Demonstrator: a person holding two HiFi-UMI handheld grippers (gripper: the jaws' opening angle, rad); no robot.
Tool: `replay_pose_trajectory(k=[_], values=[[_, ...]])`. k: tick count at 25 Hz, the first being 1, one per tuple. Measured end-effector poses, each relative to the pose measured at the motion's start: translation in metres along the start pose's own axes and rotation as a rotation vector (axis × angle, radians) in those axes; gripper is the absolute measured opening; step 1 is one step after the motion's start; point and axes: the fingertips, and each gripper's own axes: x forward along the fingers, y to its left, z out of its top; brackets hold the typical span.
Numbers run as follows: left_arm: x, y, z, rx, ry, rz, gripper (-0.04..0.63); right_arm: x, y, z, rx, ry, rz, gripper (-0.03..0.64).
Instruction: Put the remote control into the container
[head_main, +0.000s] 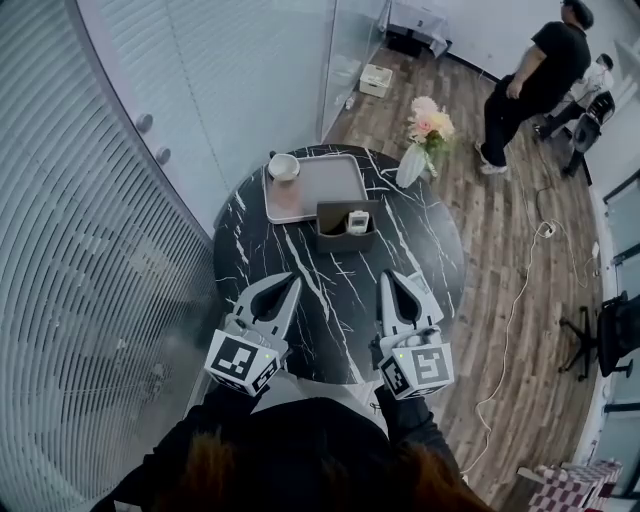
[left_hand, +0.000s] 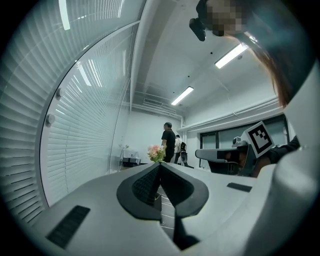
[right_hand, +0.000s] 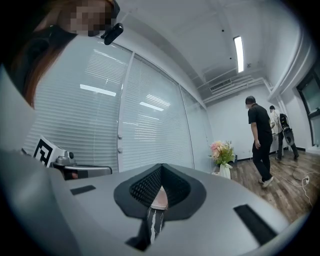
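Observation:
In the head view a white remote control (head_main: 357, 222) stands inside a dark open container (head_main: 331, 236) near the middle of the round black marble table (head_main: 250, 250). My left gripper (head_main: 293, 282) hovers over the table's near left part, jaws closed tip to tip and empty. My right gripper (head_main: 388, 277) is beside it on the near right, also shut with nothing held. Both point toward the container and stay short of it. The left gripper view shows its pads (left_hand: 145, 185) meeting; the right gripper view shows the same for the right pads (right_hand: 147, 187).
A grey tray (head_main: 325, 185) lies behind the container with a small bowl (head_main: 284, 166) at its corner. A vase of flowers (head_main: 422, 140) stands at the table's far right edge. Blinds behind glass (head_main: 80, 250) run along the left. Two people (head_main: 530, 85) are far off.

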Motion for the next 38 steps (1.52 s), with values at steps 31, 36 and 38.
replay_pose_trajectory(k=[31, 36, 38], values=[[0.015, -0.013, 0.004, 0.026, -0.013, -0.023, 0.009, -0.016, -0.016, 0.014, -0.003, -0.033, -0.029, 0.017], [0.02, -0.014, 0.005, 0.027, -0.013, -0.029, 0.009, -0.017, -0.021, 0.017, -0.004, -0.038, -0.041, 0.017], [0.021, -0.015, 0.005, 0.027, -0.013, -0.031, 0.009, -0.018, -0.023, 0.018, -0.004, -0.039, -0.044, 0.017]])
